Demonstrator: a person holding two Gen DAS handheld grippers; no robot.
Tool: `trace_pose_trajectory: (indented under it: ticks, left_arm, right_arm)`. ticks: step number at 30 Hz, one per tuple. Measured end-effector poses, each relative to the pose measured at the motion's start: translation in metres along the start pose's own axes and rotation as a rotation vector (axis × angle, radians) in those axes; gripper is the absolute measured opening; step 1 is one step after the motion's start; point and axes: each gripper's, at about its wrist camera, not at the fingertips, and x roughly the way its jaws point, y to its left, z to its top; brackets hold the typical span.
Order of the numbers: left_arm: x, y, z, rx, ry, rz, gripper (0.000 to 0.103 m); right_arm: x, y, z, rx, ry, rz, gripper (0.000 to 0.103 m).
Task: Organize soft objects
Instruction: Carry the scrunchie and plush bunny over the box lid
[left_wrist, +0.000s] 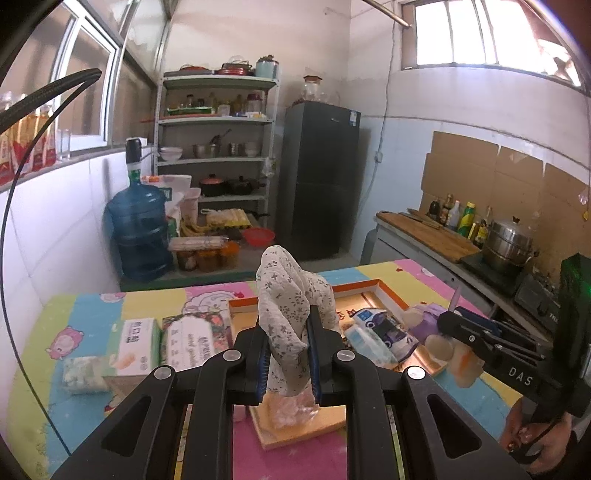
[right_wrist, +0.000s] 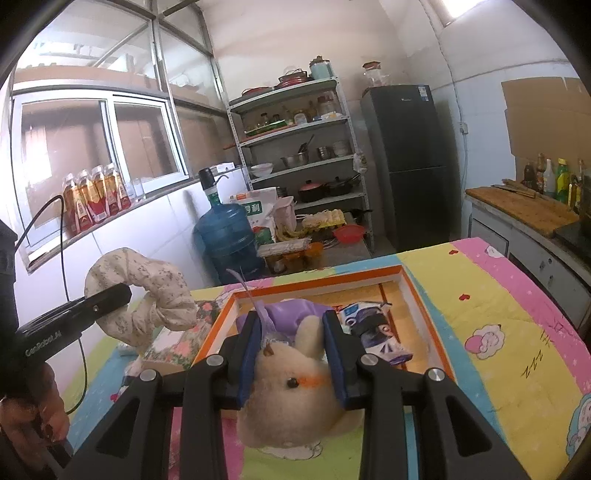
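My left gripper (left_wrist: 288, 354) is shut on a white floral cloth (left_wrist: 286, 295) that bunches up above the jaws and hangs below them, lifted over the table. The right wrist view shows the same floral cloth (right_wrist: 147, 291) curling from the left gripper (right_wrist: 110, 299) at the left. My right gripper (right_wrist: 293, 354) is shut on a cream plush toy (right_wrist: 291, 391) in a purple dress, held above the near edge of an orange-rimmed box (right_wrist: 417, 295). The left wrist view shows that plush toy (left_wrist: 443, 343) hanging from the right gripper (left_wrist: 448, 321) beside the orange-rimmed box (left_wrist: 373, 284).
A blue-and-white packet (right_wrist: 373, 328) lies in the box. Tissue packs (left_wrist: 136, 343) and a floral packet (left_wrist: 194, 341) sit on the left of the colourful mat (right_wrist: 498, 325). A wooden board (left_wrist: 295, 428) lies below my left jaws. A counter with bottles and a pot (left_wrist: 508, 240) runs along the right.
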Motion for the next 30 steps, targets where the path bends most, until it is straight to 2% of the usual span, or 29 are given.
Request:
trace_pose_trajectory:
  ticks: [16, 22, 30]
  left_arm:
    - [0.064, -0.018, 0.013, 0.016, 0.068, 0.031, 0.017]
    - [0.088, -0.019, 0.016, 0.012, 0.096, 0.041, 0.017]
    - [0.119, -0.015, 0.015, -0.005, 0.143, 0.036, 0.017]
  right_arm:
    - [0.03, -0.03, 0.02, -0.012, 0.015, 0.005, 0.034]
    - [0.051, -0.037, 0.033, -0.022, 0.027, 0.012, 0.034]
    - [0.092, -0.045, 0.046, -0.018, 0.092, 0.029, 0.034]
